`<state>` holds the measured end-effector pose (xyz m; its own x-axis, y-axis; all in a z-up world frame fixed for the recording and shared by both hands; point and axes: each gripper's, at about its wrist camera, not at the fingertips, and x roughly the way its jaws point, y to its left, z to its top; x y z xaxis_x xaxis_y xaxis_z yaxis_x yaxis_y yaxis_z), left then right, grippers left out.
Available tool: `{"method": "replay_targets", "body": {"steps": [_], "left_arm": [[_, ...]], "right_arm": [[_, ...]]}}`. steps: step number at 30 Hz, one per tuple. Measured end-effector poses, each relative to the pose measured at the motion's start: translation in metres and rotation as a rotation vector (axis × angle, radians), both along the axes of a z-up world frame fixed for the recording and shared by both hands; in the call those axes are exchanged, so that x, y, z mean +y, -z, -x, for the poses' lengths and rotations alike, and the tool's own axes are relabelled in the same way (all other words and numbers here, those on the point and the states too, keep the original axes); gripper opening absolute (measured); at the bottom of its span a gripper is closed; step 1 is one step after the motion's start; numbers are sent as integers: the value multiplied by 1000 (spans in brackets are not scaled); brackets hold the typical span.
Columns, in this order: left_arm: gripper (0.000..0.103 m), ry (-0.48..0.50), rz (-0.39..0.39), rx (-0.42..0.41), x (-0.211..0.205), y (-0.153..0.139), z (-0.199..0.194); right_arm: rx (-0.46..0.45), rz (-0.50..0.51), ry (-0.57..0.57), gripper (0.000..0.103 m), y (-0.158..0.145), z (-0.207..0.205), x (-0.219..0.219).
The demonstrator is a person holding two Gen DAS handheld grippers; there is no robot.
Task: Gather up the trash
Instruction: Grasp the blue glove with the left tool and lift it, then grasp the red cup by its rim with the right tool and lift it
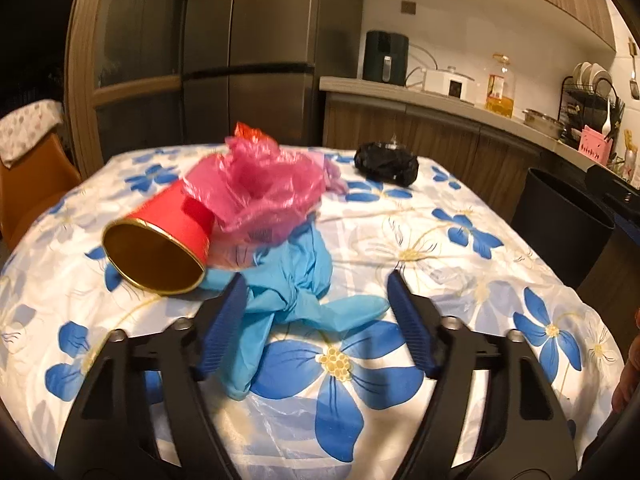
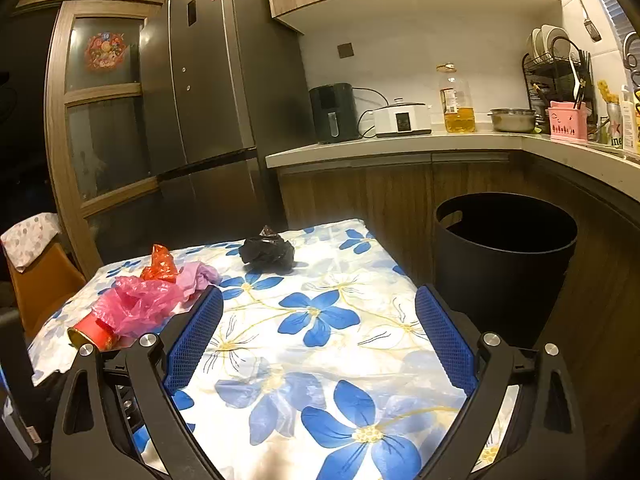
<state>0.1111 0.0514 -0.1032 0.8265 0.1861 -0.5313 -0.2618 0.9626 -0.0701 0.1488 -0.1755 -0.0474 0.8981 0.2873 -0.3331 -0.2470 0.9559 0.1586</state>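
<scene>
A crumpled blue glove (image 1: 292,284) lies on the flowered tablecloth (image 1: 460,280) between the fingers of my left gripper (image 1: 316,280). The jaws are open; the left pad is at the glove's edge and the right pad stands apart from it. Just behind lie a tipped red paper cup (image 1: 160,248), a pink plastic bag (image 1: 260,188) and a red wrapper (image 1: 248,132). A black crumpled bag (image 1: 386,164) sits farther back. My right gripper (image 2: 319,292) hangs open over bare cloth, with the cup (image 2: 94,332), the pink bag (image 2: 136,304) and the black bag (image 2: 267,254) beyond it.
A black bin (image 2: 504,256) stands on the floor off the table's right side, between the table and the kitchen counter (image 2: 400,144). An orange chair (image 1: 28,184) stands at the far left. A dark fridge (image 2: 208,100) is behind the table. A hand (image 1: 630,364) shows at the right edge.
</scene>
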Motion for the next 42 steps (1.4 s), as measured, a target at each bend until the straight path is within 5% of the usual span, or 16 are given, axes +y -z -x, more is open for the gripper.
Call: {"method": "replay_targets", "body": {"steps": [7,10,26,37,42], "left_arm": [[12,-20,14,87,7,14,-9],[5,-8,15,86,7,14,-7],[2,92,29,-91,3,-47,66],[2,-84,24,-190,46,-71,111],[2,-163,31,-195,75,-71,121]], "right_arm": [[6,8,-9,93,2,0,7],[10,17,-16,93,3,1,11],[24,38,-102,93,9,13,50],[47,62,-250,93,23,29,107],[48,95,-362,77,32,38,147]]}}
